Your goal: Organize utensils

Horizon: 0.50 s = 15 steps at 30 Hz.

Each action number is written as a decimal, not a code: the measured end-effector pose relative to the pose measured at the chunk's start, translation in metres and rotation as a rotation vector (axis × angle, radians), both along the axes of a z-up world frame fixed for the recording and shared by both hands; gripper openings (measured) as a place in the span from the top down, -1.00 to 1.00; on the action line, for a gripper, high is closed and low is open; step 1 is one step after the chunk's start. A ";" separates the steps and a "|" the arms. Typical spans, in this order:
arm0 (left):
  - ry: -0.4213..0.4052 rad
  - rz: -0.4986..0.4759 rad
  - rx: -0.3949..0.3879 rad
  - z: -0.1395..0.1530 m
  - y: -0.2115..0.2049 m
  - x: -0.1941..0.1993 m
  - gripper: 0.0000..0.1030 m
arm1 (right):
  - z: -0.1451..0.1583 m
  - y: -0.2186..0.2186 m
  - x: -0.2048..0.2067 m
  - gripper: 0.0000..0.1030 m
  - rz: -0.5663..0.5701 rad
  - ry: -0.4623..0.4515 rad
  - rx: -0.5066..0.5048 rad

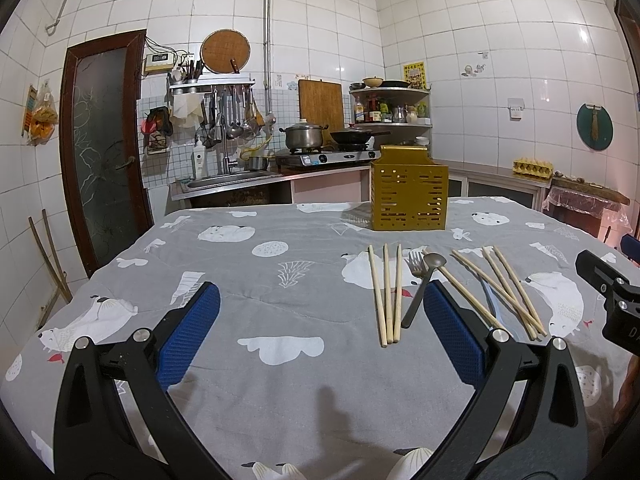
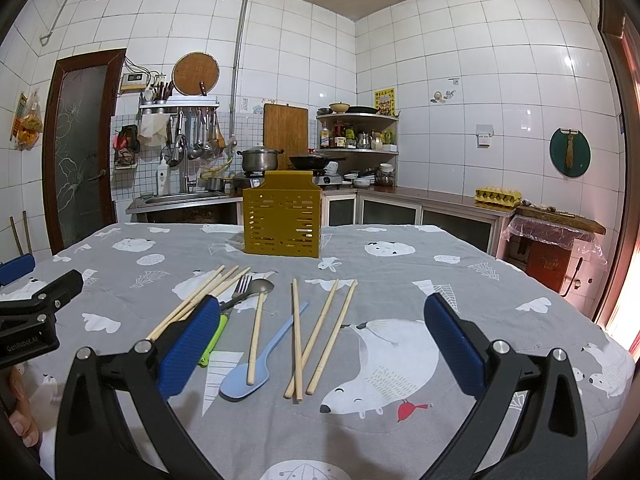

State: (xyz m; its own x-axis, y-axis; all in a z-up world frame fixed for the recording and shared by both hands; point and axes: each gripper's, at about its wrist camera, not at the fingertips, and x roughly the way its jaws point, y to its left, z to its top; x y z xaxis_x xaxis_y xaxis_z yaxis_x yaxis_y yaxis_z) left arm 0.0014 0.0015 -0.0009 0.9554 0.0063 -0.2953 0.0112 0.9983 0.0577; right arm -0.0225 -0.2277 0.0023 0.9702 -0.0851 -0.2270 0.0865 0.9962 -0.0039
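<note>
While upright, yellow caddy point(image 2: 282, 220), contents hidden.

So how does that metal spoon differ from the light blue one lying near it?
The metal spoon is grey and shiny with a small bowl; the light blue spoon is matte, plastic-looking, with a broader bowl. The metal spoon's bowl points toward the yellow utensil holder, the blue one's toward the camera, with a chopstick lying across it. Both lie flat on the cloth.
</note>
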 end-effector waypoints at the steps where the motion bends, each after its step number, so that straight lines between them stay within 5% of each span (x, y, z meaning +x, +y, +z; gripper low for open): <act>1: 0.001 0.000 0.000 0.000 0.000 0.000 -0.91 | 0.000 0.000 0.000 -0.93 0.000 0.001 0.000; 15: -0.002 0.006 0.000 0.001 0.001 0.000 -0.91 | 0.000 0.000 -0.001 -0.93 0.001 0.001 0.000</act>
